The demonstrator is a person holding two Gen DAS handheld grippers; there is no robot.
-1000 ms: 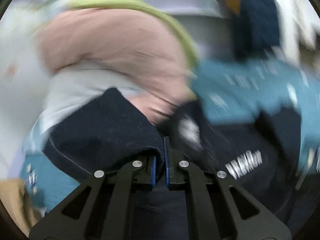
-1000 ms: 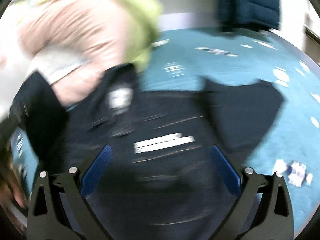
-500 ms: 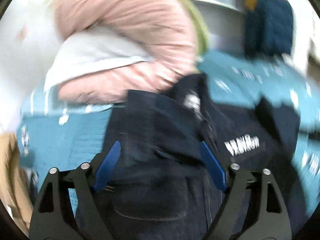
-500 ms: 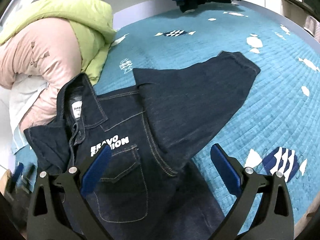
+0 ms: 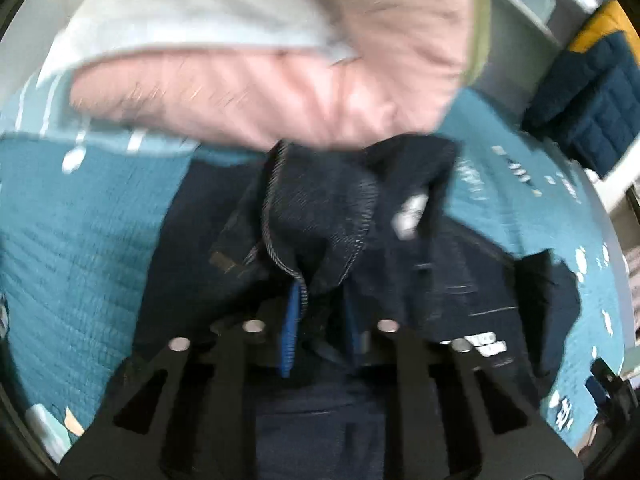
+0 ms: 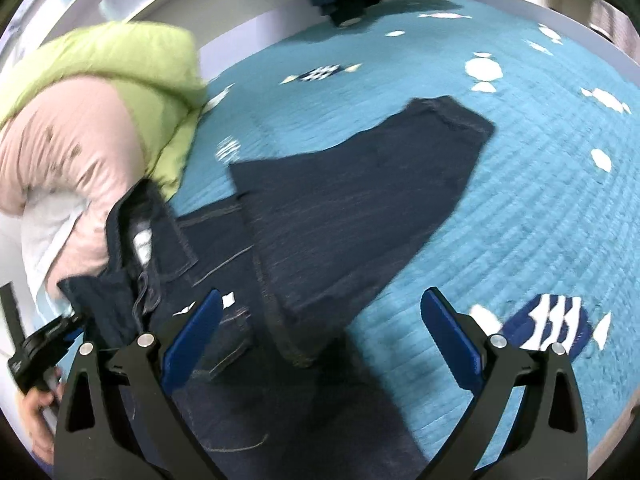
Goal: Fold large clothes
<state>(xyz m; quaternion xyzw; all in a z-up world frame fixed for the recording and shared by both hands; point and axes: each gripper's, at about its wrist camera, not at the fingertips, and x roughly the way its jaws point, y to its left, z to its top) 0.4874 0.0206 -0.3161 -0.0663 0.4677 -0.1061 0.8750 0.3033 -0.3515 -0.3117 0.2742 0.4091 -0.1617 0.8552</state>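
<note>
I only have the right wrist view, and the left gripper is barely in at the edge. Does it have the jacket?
Observer: Yes. The left gripper has just been closing, and a fold of the denim jacket is pinched between its pads.
Operator: Which part of it?
Observer: A stitched edge by the collar, just left of the white neck label.
Operator: Anything at the back that I miss?
Observer: The navy quilted coat has a yellow top part.

A home bedroom is showing here. A teal quilted bedspread [image 6: 500, 184] is covering the bed (fish-patterned), with puffy jackets [image 6: 100, 92] lying heaped.
</note>
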